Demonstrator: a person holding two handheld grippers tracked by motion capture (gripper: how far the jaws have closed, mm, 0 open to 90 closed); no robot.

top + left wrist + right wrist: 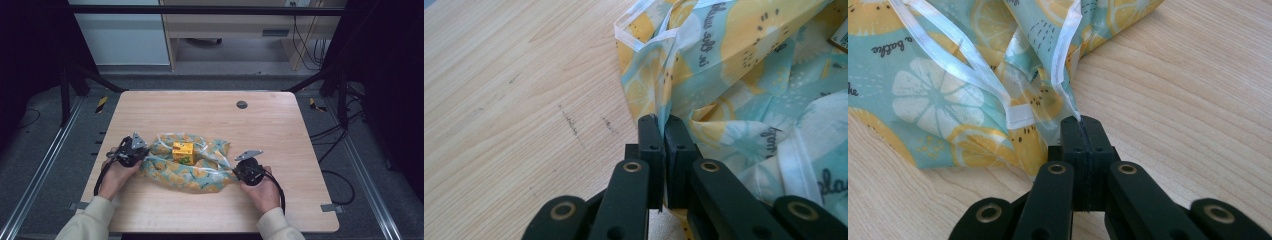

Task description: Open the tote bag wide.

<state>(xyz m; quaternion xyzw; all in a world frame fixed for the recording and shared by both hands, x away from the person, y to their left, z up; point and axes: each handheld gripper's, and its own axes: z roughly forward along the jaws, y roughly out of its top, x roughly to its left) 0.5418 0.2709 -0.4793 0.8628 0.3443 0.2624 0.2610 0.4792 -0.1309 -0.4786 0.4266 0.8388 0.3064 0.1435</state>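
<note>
both tongs are clenched on the lemon-print bag [192, 167] lying mid-table [210, 112]: the left gripper [663, 120] pinches its fabric edge, the right gripper [1080, 121] nips the white-trimmed rim at the other end. a small yellow box [183, 152] sits at the bag's mouth. it looks like the opening step; next probably calls for lifting and spreading evenly.

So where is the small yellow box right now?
In the high view the yellow box sits on the lemon-print cloth near the table's middle, between the left gripper and the right gripper, nearer the left one.
</note>
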